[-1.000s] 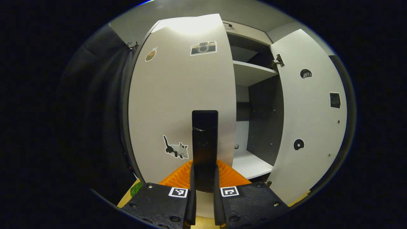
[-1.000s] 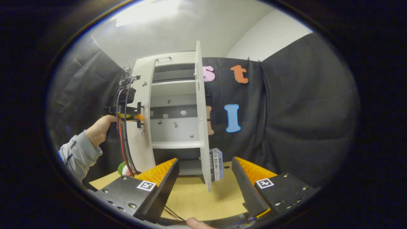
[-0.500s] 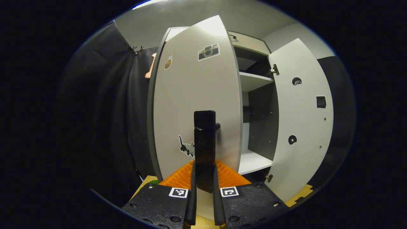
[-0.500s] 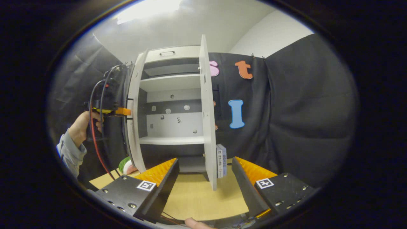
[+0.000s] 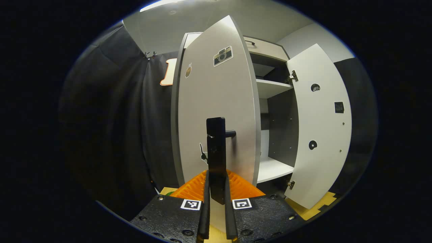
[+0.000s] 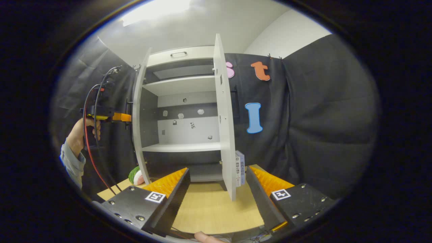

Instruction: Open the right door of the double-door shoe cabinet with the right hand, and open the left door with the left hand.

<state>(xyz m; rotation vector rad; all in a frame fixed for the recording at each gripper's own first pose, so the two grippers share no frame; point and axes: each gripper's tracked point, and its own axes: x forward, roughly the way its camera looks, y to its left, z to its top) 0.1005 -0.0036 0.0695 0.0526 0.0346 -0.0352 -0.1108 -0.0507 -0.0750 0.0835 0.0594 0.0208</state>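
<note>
The cabinet [image 6: 182,101] stands at the back edge of the wooden table [image 6: 216,209], against the black cloth wall, with both doors swung wide. In the left gripper view, the left gripper [image 5: 216,189] points straight at the outer face of the left door [image 5: 216,111], its two fingers pressed against either side of the door's dark upright handle [image 5: 216,148], clamped on it. The right gripper view has that same gripper out at the left, held level at about mid-height of the door, with a hand [image 6: 82,130] wrapped round its grip, the sleeve [image 6: 71,162] hanging below and cables looping down from it.

The right door [image 6: 224,114] stands edge-on to the right gripper's camera, its bottom corner over the table. The right gripper [image 6: 217,189] sits low over the table's front edge, jaws spread wide apart with nothing between them, well apart from that door. A couple of books [image 6: 239,167] stand upright just behind the right door's lower edge.
</note>
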